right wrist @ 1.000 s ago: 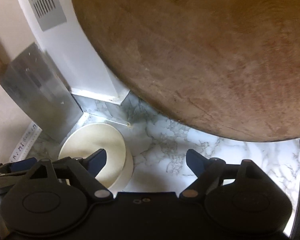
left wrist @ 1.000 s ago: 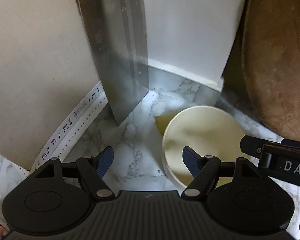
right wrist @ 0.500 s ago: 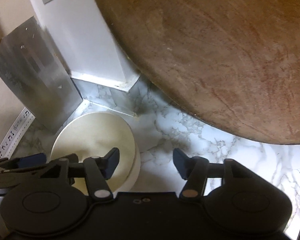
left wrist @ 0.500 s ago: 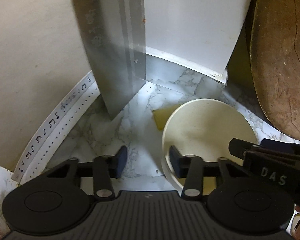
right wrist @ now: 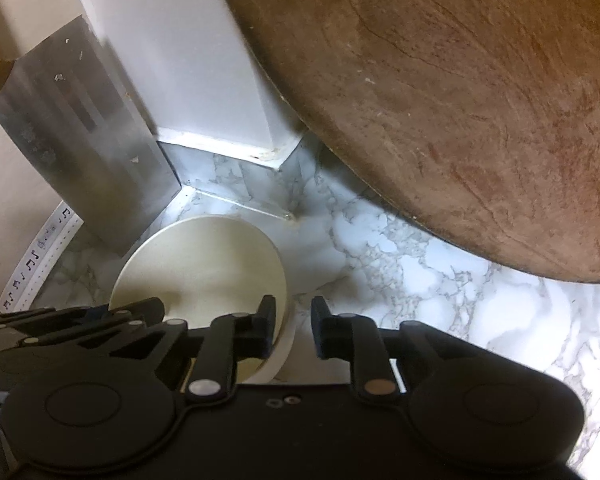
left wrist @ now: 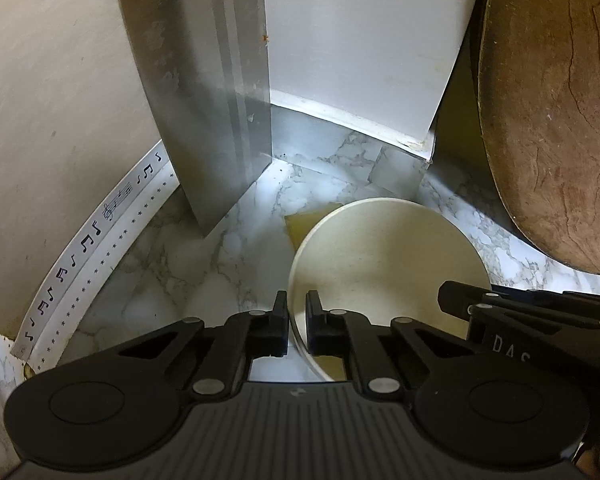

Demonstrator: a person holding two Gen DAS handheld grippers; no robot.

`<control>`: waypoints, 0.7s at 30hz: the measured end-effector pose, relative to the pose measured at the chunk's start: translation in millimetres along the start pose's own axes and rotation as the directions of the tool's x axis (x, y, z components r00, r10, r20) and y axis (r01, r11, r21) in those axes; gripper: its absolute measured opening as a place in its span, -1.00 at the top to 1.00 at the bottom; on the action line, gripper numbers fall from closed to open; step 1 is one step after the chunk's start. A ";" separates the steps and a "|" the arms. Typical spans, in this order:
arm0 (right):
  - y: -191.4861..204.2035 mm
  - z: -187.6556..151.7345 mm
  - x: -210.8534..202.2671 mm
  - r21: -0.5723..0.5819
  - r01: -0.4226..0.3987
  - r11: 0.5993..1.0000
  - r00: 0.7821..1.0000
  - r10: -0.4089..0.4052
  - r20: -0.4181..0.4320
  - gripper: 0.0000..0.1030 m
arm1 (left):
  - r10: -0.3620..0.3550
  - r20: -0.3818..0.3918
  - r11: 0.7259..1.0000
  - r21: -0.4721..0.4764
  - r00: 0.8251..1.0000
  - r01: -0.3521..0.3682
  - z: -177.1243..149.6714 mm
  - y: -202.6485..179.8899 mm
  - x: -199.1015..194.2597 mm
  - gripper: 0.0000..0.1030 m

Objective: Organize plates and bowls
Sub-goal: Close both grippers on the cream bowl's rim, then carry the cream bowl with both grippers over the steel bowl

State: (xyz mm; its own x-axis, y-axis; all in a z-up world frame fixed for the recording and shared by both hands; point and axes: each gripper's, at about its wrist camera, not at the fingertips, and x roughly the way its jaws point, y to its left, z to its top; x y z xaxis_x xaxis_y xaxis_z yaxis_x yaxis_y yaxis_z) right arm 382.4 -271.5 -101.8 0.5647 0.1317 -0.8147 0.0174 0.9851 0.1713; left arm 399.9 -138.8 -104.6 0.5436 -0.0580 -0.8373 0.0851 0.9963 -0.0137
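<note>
Two hand-held grippers grip one cream bowl from opposite sides. The bowl sits on the marble-patterned counter in a corner, near the foot of a white wall panel.

In the left wrist view, the left hand-held gripper straddles the bowl's near-left rim, one finger outside the wall and one inside, clenched on the rim. The right hand-held gripper comes in from the right edge of that view, reaching over the bowl's right rim.

In the right wrist view, the right hand-held gripper has its left finger inside the bowl and its right finger outside. Its jaws are closing, with the bowl's wall between them; a slight gap seems to remain between the outer finger and the wall. The left hand-held gripper shows at the left edge, over the bowl's far side.

A metal cleaver blade leans upright against the beige wall just behind and left of the bowl. One round wooden board leans at the right, well above the counter. A white strip printed with music notes runs along the base of the beige wall. Some yellow scrap lies flat, touching the bowl's far edge.
</note>
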 end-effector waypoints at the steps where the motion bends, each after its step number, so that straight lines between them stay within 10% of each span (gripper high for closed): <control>1: 0.7 -0.1 -0.3 0.001 -0.002 1.000 1.000 0.002 -0.002 0.73 | -0.004 -0.005 1.000 -0.007 1.000 0.004 -1.1 0.7 -0.5 0.86; 21: 25.2 -25.7 -59.2 -0.050 -0.008 0.999 1.000 0.009 0.020 0.82 | -0.056 -0.002 0.998 0.010 0.998 0.056 -38.3 14.5 -64.7 0.86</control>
State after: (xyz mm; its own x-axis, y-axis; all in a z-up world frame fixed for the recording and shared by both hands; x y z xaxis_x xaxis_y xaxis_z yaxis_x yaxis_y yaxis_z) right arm 328.2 -251.6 -63.5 0.5816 0.1387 -0.8016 -0.0288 0.9883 0.1501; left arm 334.0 -118.2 -71.6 0.5364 -0.1134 -0.8363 0.1240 0.9908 -0.0548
